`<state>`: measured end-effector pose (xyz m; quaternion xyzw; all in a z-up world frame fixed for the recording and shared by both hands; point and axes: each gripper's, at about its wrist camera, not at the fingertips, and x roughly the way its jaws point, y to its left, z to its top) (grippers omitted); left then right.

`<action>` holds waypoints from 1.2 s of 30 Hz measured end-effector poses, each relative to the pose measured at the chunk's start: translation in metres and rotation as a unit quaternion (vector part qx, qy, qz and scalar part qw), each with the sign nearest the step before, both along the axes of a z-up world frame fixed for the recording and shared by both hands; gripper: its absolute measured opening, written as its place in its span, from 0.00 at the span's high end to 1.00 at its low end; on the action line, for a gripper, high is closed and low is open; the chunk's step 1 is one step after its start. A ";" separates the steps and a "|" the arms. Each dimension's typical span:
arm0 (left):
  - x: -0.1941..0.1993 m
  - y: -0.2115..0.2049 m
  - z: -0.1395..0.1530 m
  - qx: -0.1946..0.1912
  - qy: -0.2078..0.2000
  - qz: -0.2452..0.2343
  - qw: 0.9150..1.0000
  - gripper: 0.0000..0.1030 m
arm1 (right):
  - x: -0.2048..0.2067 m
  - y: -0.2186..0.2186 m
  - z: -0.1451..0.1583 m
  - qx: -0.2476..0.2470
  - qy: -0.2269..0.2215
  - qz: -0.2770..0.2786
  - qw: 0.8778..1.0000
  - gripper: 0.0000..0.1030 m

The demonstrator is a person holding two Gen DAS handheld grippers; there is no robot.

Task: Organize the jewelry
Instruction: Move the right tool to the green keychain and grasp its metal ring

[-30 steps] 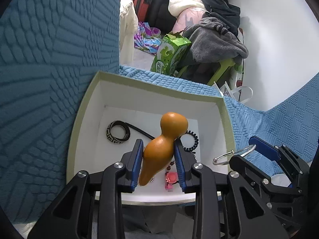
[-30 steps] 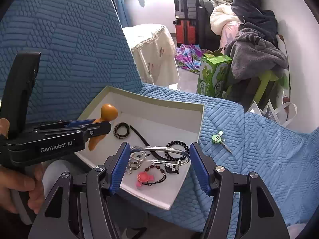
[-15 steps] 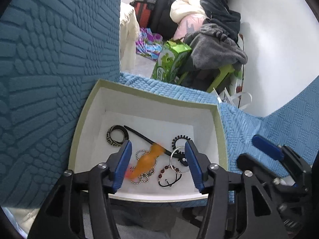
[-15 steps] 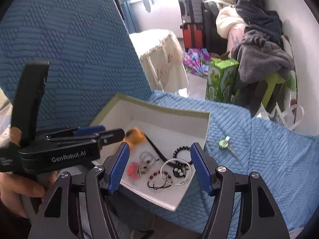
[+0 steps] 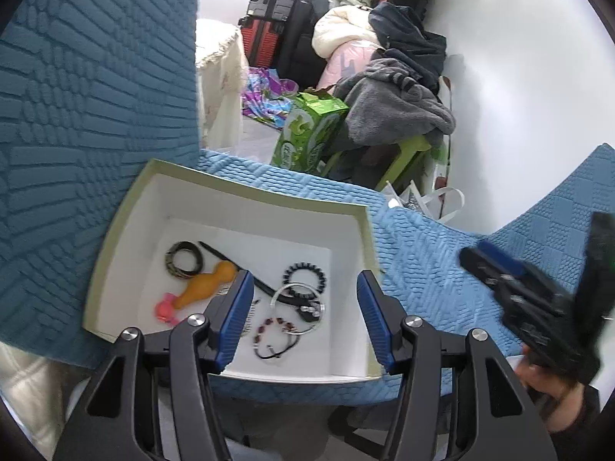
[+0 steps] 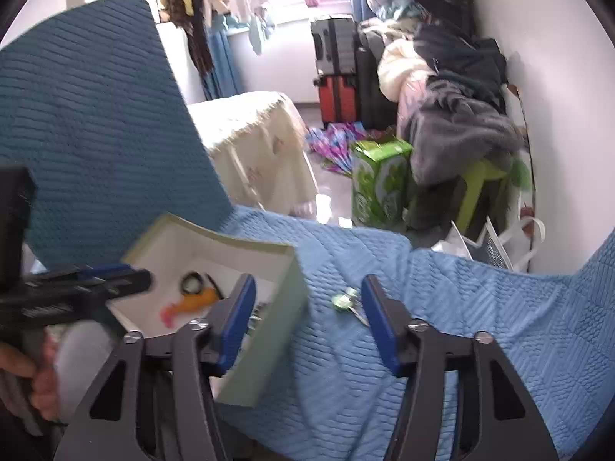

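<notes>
A white box with a green rim (image 5: 115, 230) sits on the blue quilted cover. In it lie an orange gourd pendant (image 5: 205, 286) with a pink tassel (image 5: 165, 309), a black patterned ring (image 5: 183, 259), a black spiral tie (image 5: 305, 274), a silver bangle (image 5: 298, 307) and a beaded bracelet (image 5: 275, 326). My left gripper (image 5: 303, 319) is open and empty above the box's near edge. My right gripper (image 6: 307, 319) is open and empty, right of the box (image 6: 292, 299), over the cover. A small green key charm (image 6: 344, 301) lies on the cover between its fingers.
The dark blue seat back (image 5: 77, 96) rises left of the box. Beyond the seat edge stand a green carton (image 6: 378, 184), a lime stool with piled clothes (image 6: 461, 134), suitcases (image 6: 338, 77) and a cream-draped table (image 6: 253, 146).
My left gripper opened and let the gourd pendant fall into the box; my right gripper opened and let the silver bangle fall there. Both pulled back, the right one swinging rightward.
</notes>
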<state>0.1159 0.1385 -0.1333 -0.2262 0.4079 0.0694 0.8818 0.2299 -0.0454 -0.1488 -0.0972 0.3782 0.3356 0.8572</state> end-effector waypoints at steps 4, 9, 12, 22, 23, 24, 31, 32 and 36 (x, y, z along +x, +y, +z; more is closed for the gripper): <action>0.007 -0.012 -0.006 -0.004 -0.001 -0.006 1.000 0.45 | 0.020 -0.008 -0.035 -0.017 0.021 0.010 1.000 0.74; 0.015 -0.018 -0.014 0.000 0.010 -0.011 1.000 0.45 | 0.045 -0.004 -0.083 -0.056 0.044 0.036 0.997 0.83; 0.018 -0.020 -0.018 0.003 0.017 -0.011 1.000 0.45 | 0.058 0.001 -0.104 -0.069 0.049 0.050 0.995 0.86; 0.024 -0.018 -0.024 0.014 0.020 -0.008 1.000 0.45 | 0.077 0.021 -0.146 -0.114 0.054 0.089 0.988 0.87; 0.024 -0.019 -0.024 0.015 0.020 -0.008 1.000 0.45 | 0.076 0.022 -0.147 -0.117 0.048 0.092 0.988 0.87; 0.024 -0.019 -0.025 0.016 0.021 -0.007 1.000 0.45 | 0.073 0.024 -0.148 -0.126 0.039 0.099 0.986 0.87; 0.026 -0.024 -0.021 0.016 0.018 -0.011 1.000 0.45 | 0.067 0.020 -0.141 -0.135 0.038 0.099 0.985 0.96; 0.027 -0.026 -0.019 0.015 0.016 -0.013 1.000 0.45 | 0.066 0.017 -0.139 -0.130 0.041 0.094 0.986 0.96; 0.032 -0.040 -0.014 0.010 0.010 -0.025 1.000 0.45 | 0.060 0.004 -0.127 -0.126 0.035 0.087 0.988 0.97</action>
